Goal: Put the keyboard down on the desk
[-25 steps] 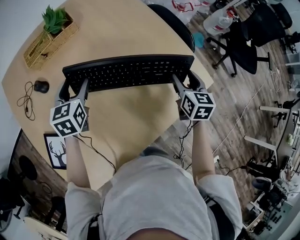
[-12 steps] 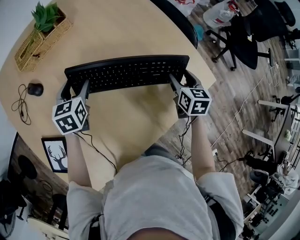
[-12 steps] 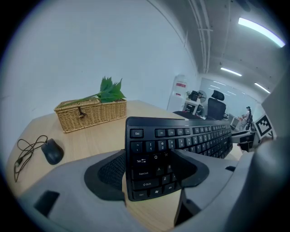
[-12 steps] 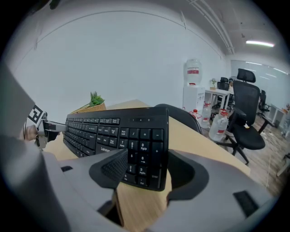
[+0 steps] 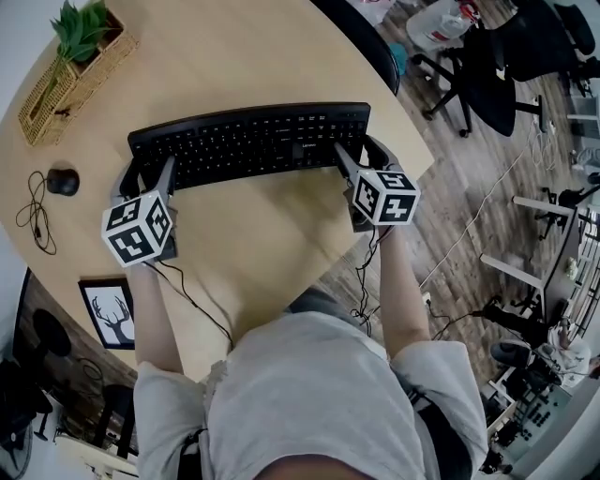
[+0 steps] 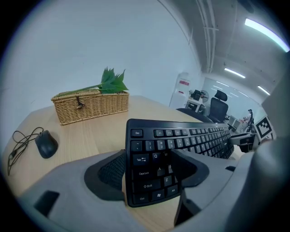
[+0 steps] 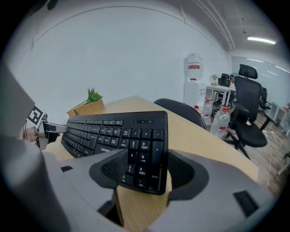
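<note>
Nearest the person in the grey shirt [image 5: 309, 394], the left gripper [image 5: 145, 178] has its grey jaws closed on the left end of the long black computer keyboard [image 5: 248, 142], one pad lying over the letter keys and the other against the underside. The right gripper [image 5: 361, 159] grips the same keyboard at its right end, its jaws pressed on either side of the number pad. The keyboard spans between the two grippers, over the middle of the pale wooden desk [image 5: 253, 244]; whether it rests on the wood cannot be told. Left of the keyboard a black corded mouse [image 5: 62, 182] lies on the desk. Beyond the keyboard's left end stands a woven wicker basket [image 5: 66, 80] with a green plant [image 5: 80, 28]. Beyond its right end a black chair back [image 5: 361, 42] meets the desk edge.
</note>
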Tool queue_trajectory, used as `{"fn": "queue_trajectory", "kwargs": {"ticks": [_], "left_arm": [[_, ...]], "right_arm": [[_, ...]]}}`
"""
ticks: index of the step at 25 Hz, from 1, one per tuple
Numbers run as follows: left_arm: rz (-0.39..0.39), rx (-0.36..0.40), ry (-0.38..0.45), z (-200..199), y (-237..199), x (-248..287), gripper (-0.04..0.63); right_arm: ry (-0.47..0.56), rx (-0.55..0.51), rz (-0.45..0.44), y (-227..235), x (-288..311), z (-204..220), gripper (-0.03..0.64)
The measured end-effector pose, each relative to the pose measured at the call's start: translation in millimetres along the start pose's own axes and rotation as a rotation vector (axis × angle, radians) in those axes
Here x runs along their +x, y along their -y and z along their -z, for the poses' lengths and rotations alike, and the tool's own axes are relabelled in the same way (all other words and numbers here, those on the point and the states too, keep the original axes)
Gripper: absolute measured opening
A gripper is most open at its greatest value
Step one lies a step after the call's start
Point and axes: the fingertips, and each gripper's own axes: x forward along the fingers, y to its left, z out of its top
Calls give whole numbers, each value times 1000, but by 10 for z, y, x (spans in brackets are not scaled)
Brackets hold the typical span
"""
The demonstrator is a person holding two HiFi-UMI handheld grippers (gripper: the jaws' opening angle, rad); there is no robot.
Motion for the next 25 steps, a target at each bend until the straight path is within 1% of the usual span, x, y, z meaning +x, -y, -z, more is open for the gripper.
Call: {"fn": "queue_trajectory", "kwargs": {"ticks": [12, 18, 22, 25], "left_arm": [[-21, -38, -13, 69, -58, 211, 295], [-33, -44, -18, 113, -74, 269, 293], [-35, -39, -7, 112, -73, 278, 294], [-23, -40, 23, 100, -84, 275, 295]], "right_arm": [[-35, 21, 18, 66, 203, 16, 262], [-47, 28, 32, 79, 251, 44, 262], [-38, 32, 34, 85, 255, 45, 262], [-8, 49, 31, 80, 258, 38, 262]]}}
